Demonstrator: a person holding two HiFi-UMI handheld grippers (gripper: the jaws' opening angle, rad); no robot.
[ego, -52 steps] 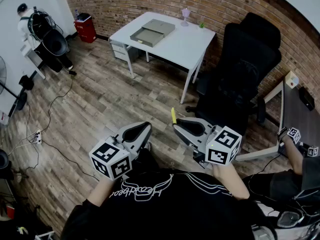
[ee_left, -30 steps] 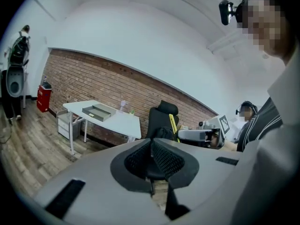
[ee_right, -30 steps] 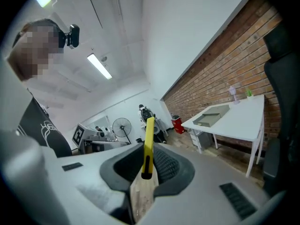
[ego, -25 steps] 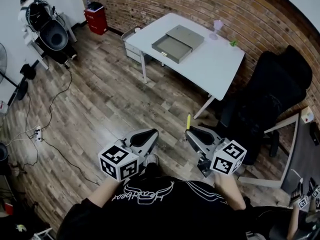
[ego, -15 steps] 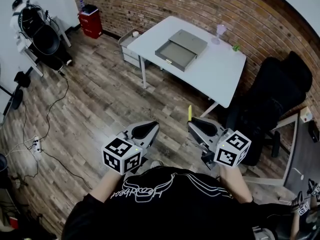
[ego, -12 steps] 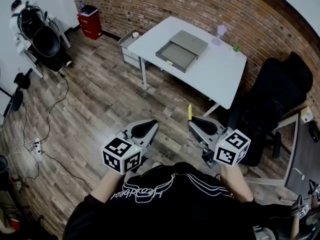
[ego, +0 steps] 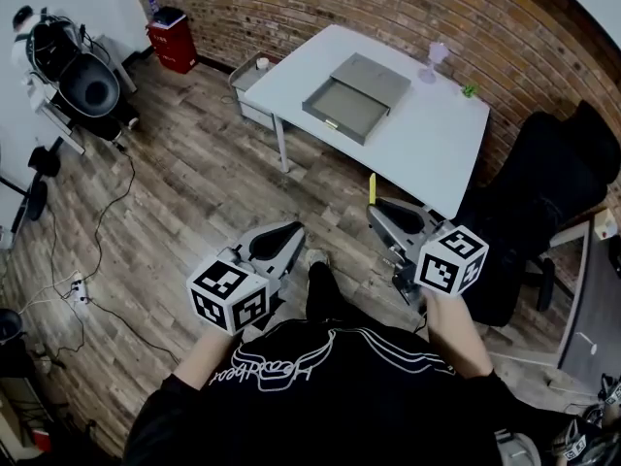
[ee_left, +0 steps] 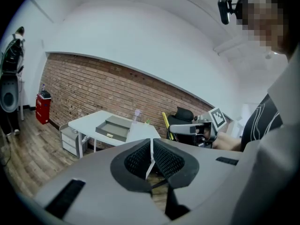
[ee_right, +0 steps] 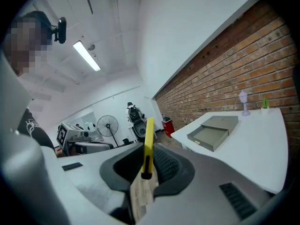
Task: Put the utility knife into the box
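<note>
A yellow utility knife (ego: 372, 187) stands upright between the jaws of my right gripper (ego: 380, 210), which is shut on it. In the right gripper view the knife (ee_right: 148, 137) sticks up out of the pads. The box (ego: 355, 95) is a grey open case lying on the white table (ego: 427, 144), ahead of both grippers and well apart from them. It also shows in the right gripper view as the box (ee_right: 213, 132). My left gripper (ego: 284, 234) is held level with the right one over the wooden floor. Its pads meet with nothing between them, as the left gripper (ee_left: 151, 150) shows.
A black office chair (ego: 548, 197) stands right of the table. A small drawer unit (ego: 250, 83) sits under the table's left end. A purple lamp (ego: 437, 56) and a small green thing (ego: 470, 90) stand at its far edge. Cables (ego: 92, 246) and a red bin (ego: 173, 27) are on the left.
The table and box have come nearer and lower in the head view as the person walks toward them. Both grippers keep their pose, the knife still in the right one.
</note>
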